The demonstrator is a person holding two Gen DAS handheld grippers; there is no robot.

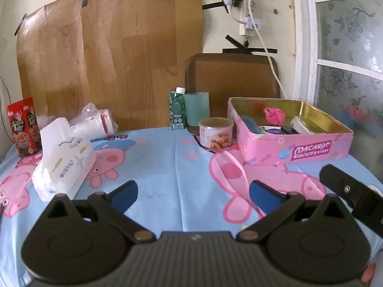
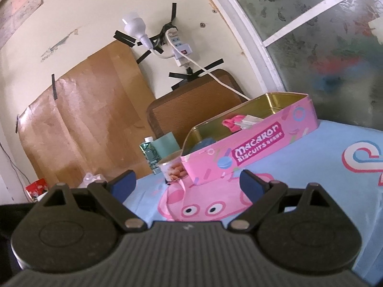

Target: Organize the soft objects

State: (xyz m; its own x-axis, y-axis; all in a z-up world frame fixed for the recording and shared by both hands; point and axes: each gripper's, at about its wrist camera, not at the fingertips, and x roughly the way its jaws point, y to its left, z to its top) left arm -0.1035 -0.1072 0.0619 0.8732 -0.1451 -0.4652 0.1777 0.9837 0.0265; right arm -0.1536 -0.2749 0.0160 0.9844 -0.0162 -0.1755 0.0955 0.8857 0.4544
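Observation:
A pink macaron tin (image 1: 296, 148) stands open at the right of the table, also in the right wrist view as tin (image 2: 251, 153). Inside lie a pink soft bundle (image 1: 274, 116), a blue soft thing (image 1: 250, 124) and small packets. A white tissue pack (image 1: 63, 160) lies at the left. My left gripper (image 1: 192, 192) hovers open over the cloth, nothing between its blue pads. My right gripper (image 2: 186, 184) is open too, tilted, just short of the tin. Its black body (image 1: 354, 196) shows at the right of the left wrist view.
A nut can (image 1: 216, 132), a green carton (image 1: 177, 110) and a teal roll (image 1: 197, 107) stand behind the cloth's middle. Red snack boxes (image 1: 24, 126) and a plastic bag (image 1: 95, 122) sit at back left. A brown tray (image 1: 232, 74) leans on the wall.

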